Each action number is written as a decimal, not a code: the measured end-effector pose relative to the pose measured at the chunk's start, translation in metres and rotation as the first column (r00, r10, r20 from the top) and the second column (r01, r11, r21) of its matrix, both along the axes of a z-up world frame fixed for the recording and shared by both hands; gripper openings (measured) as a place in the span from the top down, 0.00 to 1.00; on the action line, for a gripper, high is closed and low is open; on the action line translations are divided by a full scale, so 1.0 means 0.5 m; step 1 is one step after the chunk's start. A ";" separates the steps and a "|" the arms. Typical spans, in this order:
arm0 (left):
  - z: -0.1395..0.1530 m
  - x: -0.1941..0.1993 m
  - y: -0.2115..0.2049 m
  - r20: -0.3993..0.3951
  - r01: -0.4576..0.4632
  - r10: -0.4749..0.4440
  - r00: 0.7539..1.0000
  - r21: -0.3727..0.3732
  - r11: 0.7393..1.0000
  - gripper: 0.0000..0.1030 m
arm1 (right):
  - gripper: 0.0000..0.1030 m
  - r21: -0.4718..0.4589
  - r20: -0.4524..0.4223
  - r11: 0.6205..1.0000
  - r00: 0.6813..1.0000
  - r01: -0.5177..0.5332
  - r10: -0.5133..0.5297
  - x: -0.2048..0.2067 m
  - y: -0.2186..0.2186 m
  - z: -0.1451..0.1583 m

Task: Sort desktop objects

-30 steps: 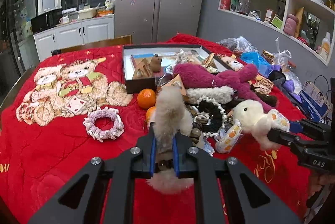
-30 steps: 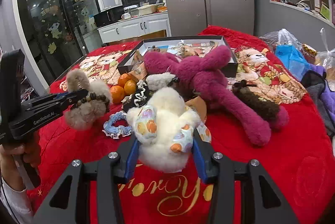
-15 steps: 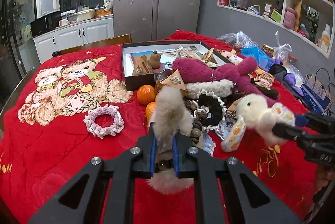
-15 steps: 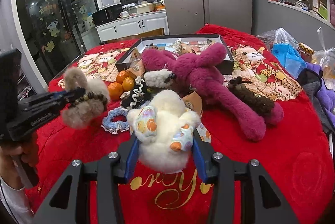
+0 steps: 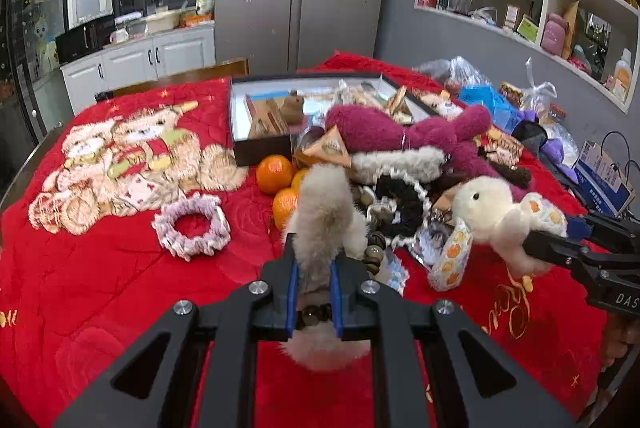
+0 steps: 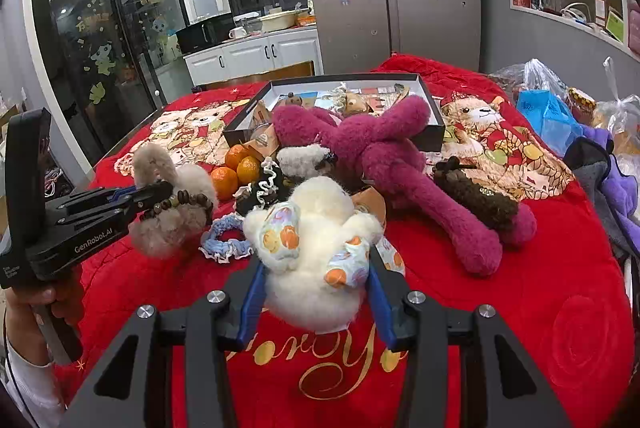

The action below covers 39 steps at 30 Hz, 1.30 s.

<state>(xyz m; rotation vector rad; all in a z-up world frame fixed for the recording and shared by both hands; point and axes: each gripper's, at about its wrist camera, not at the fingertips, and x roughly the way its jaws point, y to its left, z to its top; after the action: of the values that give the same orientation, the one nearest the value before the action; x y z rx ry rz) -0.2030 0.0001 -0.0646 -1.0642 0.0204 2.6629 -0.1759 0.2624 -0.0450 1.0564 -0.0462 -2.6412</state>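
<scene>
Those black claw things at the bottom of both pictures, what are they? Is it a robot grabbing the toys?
No robot: a person holds two grabbing tools, each with a camera looking along its jaws. One picture comes from the left gripper, one from the right gripper. The left one has a beige fluffy toy with a bead string between its jaws, which are opening slightly. The right one squeezes a white plush with orange-patterned ears. On the red blanket lie oranges, a magenta plush, a pink scrunchie and a black box.

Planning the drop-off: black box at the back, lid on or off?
Off. The black box is open-topped, with cards and a small brown figure visible inside; the magenta plush lies over its front rim.
</scene>
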 end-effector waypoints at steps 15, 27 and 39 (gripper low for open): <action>-0.027 -0.005 -0.043 0.013 -0.062 0.062 0.998 0.010 0.998 0.32 | 0.55 -0.002 0.018 1.000 1.000 -0.006 0.006 -0.005 -0.004 -0.012; -0.001 -0.029 -0.126 -0.011 -0.118 0.119 0.993 0.041 0.992 0.32 | 0.55 -0.015 0.025 1.000 1.000 -0.007 0.007 -0.009 0.005 -0.016; 0.071 -0.034 -0.223 -0.089 -0.207 0.207 0.974 0.020 0.978 0.25 | 0.55 -0.017 0.027 1.000 1.000 -0.010 0.011 -0.021 0.003 -0.017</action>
<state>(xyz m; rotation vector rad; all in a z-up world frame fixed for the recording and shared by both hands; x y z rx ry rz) -0.2200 -0.1113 -0.0290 -0.9907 -0.0913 2.8926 -0.1863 0.2639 -0.0537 1.0844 -0.0685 -2.6123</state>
